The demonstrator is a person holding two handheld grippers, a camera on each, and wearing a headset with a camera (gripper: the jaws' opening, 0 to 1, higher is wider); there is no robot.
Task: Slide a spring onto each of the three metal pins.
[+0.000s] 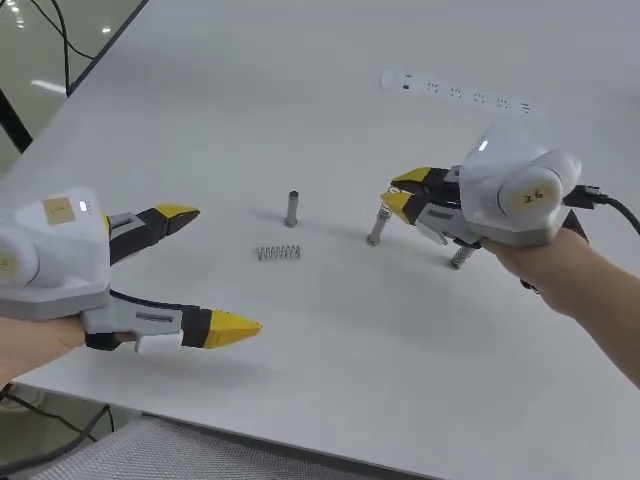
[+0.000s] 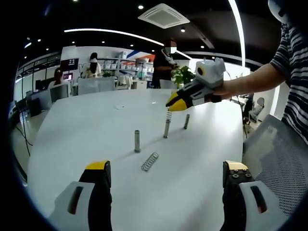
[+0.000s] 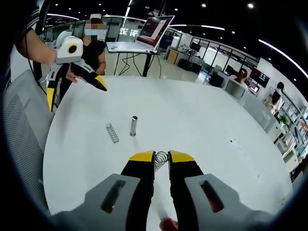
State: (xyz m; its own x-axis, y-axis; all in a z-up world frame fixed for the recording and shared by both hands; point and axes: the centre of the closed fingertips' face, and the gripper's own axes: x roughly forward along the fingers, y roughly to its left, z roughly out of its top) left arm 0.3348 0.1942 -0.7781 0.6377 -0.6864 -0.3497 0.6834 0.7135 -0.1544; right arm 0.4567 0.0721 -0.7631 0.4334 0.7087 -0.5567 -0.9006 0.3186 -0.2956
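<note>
Metal right-hand pin (image 1: 461,257) looks sprung already, right hand-held gripper (image 1: 403,192) is pinching a small coil spring (image 3: 161,158) onto the middle metal pin (image 1: 377,232), left hand-held gripper (image 1: 220,268) hangs wide open, and a loose wire spring (image 1: 278,252) lies on the white table (image 1: 330,370) by the bare upright pin (image 1: 292,208).

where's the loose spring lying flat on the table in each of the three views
Head view: the loose coiled metal spring lies left of centre, just below the bare upright metal pin.
Left gripper view: the spring is at lower centre, down-right of that pin.
Right gripper view: the spring is left of centre, just left of the pin.
Shared landmark: the bare pin beside it.
</note>
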